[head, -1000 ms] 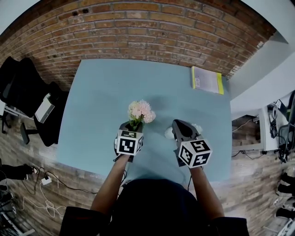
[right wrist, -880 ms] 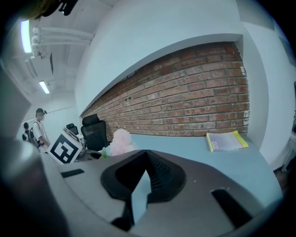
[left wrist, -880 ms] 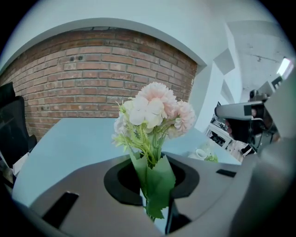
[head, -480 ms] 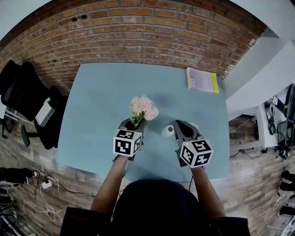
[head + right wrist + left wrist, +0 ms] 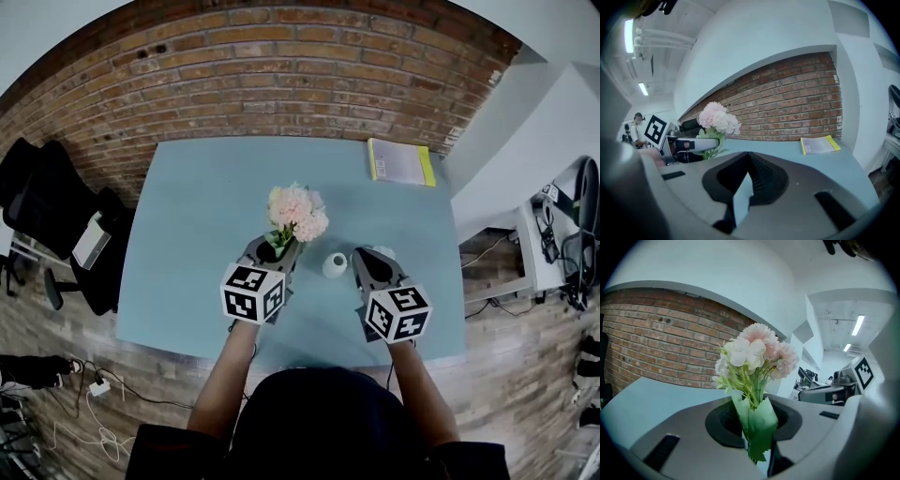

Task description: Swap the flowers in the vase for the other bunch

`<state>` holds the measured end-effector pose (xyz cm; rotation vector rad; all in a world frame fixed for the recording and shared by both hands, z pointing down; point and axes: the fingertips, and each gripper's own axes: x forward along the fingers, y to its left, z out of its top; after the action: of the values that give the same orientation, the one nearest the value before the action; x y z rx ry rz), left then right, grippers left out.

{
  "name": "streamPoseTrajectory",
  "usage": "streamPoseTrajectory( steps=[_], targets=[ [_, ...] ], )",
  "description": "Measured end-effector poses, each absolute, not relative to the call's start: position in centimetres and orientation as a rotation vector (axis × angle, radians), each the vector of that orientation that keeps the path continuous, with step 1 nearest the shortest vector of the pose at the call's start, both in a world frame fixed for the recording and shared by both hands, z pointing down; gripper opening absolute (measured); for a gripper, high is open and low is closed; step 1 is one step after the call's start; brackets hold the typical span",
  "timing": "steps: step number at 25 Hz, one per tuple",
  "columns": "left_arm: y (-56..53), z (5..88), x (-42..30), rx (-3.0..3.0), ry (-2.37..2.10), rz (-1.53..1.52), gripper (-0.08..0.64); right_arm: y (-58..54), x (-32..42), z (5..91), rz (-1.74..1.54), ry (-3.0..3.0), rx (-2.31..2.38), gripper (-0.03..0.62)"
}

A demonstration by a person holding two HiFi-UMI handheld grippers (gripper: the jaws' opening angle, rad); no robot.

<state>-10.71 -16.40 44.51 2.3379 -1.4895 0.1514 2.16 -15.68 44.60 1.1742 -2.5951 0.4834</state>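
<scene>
"The pink bunch [image 5: 298, 211] has lifted and drifted toward the brick wall [image 5: 309, 75] since a second ago. The left gripper [image 5: 758, 451] is clamped on its green-wrapped stems."

"And the white vase [image 5: 335, 265]?"

"Upright on the blue table [image 5: 206, 206], between the grippers, with no flowers showing in it. The right gripper [image 5: 740, 197] is closed on nothing, just beside it."

"Risks?"

"That gripper could knock the vase over. The bunch, held low, might tip."

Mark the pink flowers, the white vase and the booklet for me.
pink flowers [image 5: 298, 211], head view, on the blooms.
white vase [image 5: 335, 266], head view, on its top.
booklet [image 5: 398, 161], head view, on its cover.
</scene>
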Motion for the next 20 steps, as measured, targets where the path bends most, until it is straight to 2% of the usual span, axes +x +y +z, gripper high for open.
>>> streamPoseTrajectory(
  steps=[13, 20],
  targets=[
    [-16.6, 38.9, -7.0, 2.494, -1.430, -0.044, 0.080, -14.9, 4.8, 43.9, 0.472, -2.594, 1.239, 0.012],
    [-17.0, 37.7, -4.2, 2.592, -1.365, -0.051, 0.080, -15.2, 6.5, 43.7, 0.470, -2.578, 1.285, 0.012]
  ],
)
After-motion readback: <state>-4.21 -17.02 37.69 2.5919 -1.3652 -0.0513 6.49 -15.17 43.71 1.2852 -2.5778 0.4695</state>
